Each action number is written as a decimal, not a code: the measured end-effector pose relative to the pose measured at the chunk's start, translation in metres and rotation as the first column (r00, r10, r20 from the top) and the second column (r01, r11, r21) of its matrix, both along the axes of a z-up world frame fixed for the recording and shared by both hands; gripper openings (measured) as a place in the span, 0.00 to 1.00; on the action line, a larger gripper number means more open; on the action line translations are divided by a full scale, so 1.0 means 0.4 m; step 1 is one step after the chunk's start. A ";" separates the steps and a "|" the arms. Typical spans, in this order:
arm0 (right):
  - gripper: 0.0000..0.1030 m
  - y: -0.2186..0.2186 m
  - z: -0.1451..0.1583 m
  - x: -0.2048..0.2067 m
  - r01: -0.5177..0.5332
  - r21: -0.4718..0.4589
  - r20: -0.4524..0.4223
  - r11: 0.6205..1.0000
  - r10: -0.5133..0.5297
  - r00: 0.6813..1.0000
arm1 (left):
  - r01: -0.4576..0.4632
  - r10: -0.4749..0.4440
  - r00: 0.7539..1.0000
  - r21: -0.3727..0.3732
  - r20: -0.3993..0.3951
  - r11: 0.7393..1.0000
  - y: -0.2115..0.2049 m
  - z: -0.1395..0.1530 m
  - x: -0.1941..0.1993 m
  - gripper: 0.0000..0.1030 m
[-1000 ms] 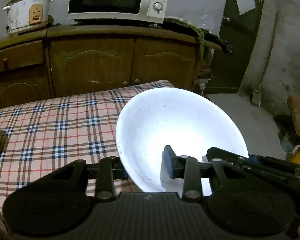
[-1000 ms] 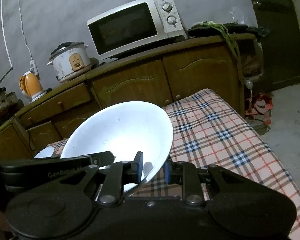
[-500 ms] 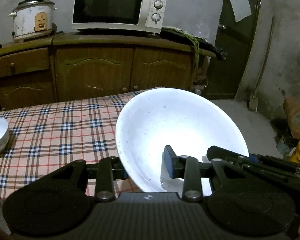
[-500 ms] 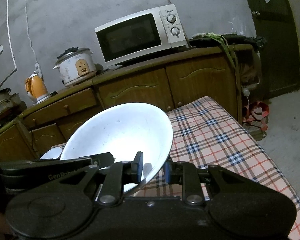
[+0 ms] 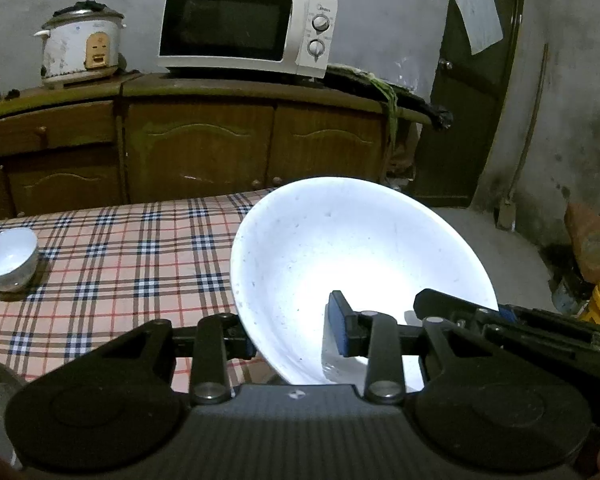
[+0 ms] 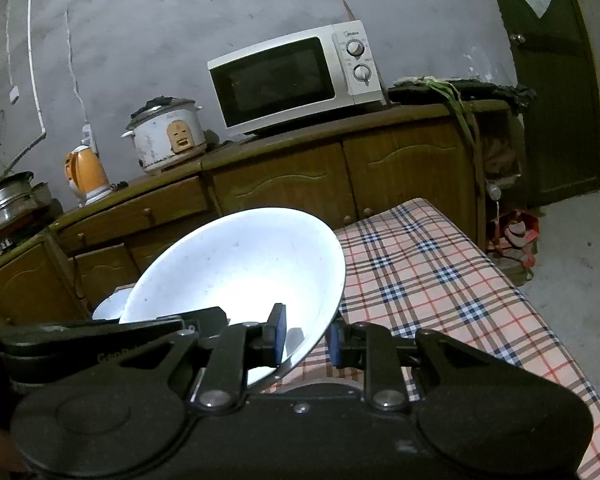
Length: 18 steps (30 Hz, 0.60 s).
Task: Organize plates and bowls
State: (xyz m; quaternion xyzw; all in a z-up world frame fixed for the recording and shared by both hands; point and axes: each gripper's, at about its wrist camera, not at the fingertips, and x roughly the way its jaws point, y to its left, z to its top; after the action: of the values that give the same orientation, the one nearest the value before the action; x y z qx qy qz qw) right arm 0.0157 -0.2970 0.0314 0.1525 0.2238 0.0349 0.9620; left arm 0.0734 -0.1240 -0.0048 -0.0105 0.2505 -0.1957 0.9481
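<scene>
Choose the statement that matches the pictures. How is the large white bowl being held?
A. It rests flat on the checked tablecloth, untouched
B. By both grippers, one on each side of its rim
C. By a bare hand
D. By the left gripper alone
B: the large white bowl has the left gripper clamped on one side of its rim and the right gripper on the opposite side.

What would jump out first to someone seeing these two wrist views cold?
The big white bowl dominates both views, glaring under the light and tilted above the checked tablecloth, with the left gripper and the right gripper each clamped on its rim from opposite sides. Next is the white microwave on the wooden cabinet behind, then the small bowl alone at the table's far left.
</scene>
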 end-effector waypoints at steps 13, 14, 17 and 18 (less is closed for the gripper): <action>0.27 0.002 0.006 -0.101 0.001 0.021 0.018 1.000 -0.001 1.000 | -0.009 0.008 0.999 0.027 0.032 1.000 0.000 0.005 -0.096 0.34; 0.27 0.004 0.009 -0.108 0.003 0.019 0.019 1.000 -0.004 1.000 | -0.009 0.008 0.999 0.028 0.037 1.000 0.000 0.006 -0.101 0.34; 0.27 0.015 0.016 -0.128 0.004 -0.003 0.024 1.000 -0.004 1.000 | -0.010 0.009 0.999 0.015 0.046 1.000 0.007 0.007 -0.116 0.34; 0.27 0.019 0.018 -0.134 0.004 -0.011 0.024 1.000 -0.004 1.000 | -0.009 0.009 0.999 0.010 0.045 1.000 0.009 0.006 -0.119 0.34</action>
State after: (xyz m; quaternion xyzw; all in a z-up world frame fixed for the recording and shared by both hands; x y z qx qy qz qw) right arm -0.0381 -0.2894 0.0387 0.1472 0.2122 0.0336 0.9655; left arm 0.0257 -0.1206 -0.0023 -0.0023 0.2303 -0.1902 0.9543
